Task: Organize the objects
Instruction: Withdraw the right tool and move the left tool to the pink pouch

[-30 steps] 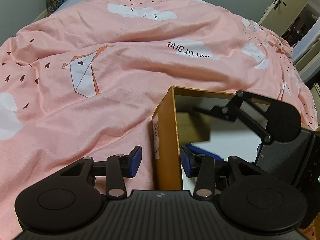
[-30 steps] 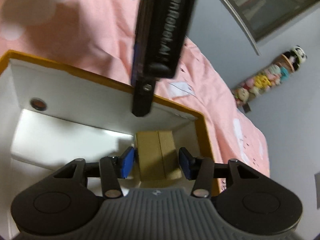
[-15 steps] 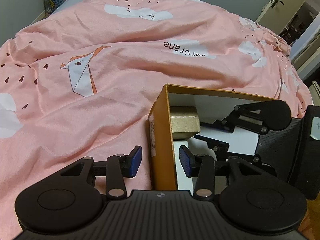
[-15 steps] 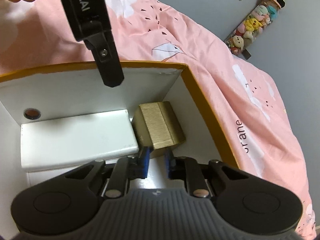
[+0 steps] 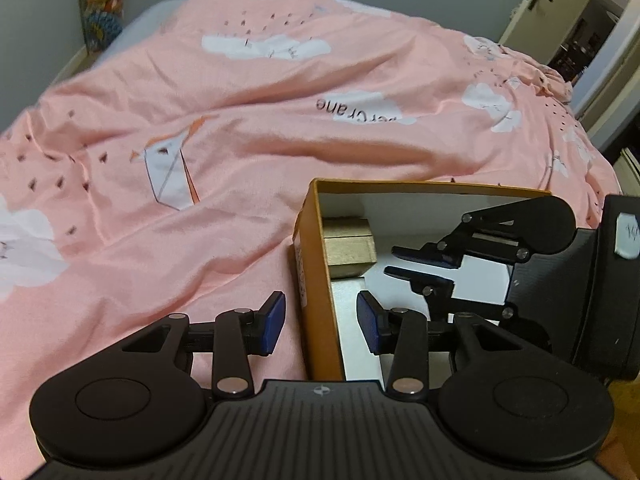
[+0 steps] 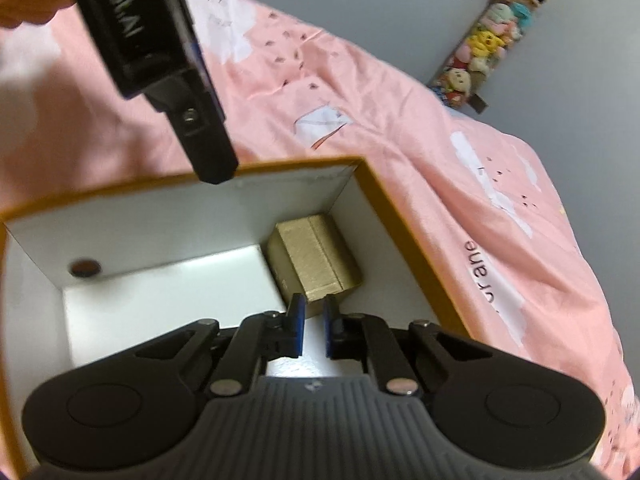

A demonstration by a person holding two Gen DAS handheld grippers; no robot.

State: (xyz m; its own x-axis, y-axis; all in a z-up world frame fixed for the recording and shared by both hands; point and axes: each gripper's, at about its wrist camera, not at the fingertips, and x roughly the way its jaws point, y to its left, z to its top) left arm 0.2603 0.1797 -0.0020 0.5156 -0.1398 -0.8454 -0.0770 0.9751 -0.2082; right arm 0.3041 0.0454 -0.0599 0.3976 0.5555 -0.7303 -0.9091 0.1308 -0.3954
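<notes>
An orange cardboard box (image 5: 432, 187) with white inner walls lies open on the pink bedcover. In its far corner sits a small gold box (image 6: 316, 264), beside a flat white box (image 6: 160, 292). My right gripper (image 6: 314, 332) is shut and empty, its tips just short of the gold box. In the left wrist view the right gripper (image 5: 400, 260) reaches into the box from the right. My left gripper (image 5: 320, 322) is open and straddles the box's near left wall without pressing on it. In the right wrist view the left gripper (image 6: 208, 152) hangs over the far rim (image 6: 384, 196).
The pink bedcover (image 5: 200, 240) with cloud and crane prints spreads around the box. A hanging column of plush toys (image 6: 488, 40) is on the grey wall. A door (image 5: 532, 4) stands at the back right. A hand (image 6: 24, 4) holds the left gripper.
The right gripper's jaws stood apart around the gold box and have since closed empty, and the gripper has rolled. The gold box rests in the corner. The left gripper rose slightly.
</notes>
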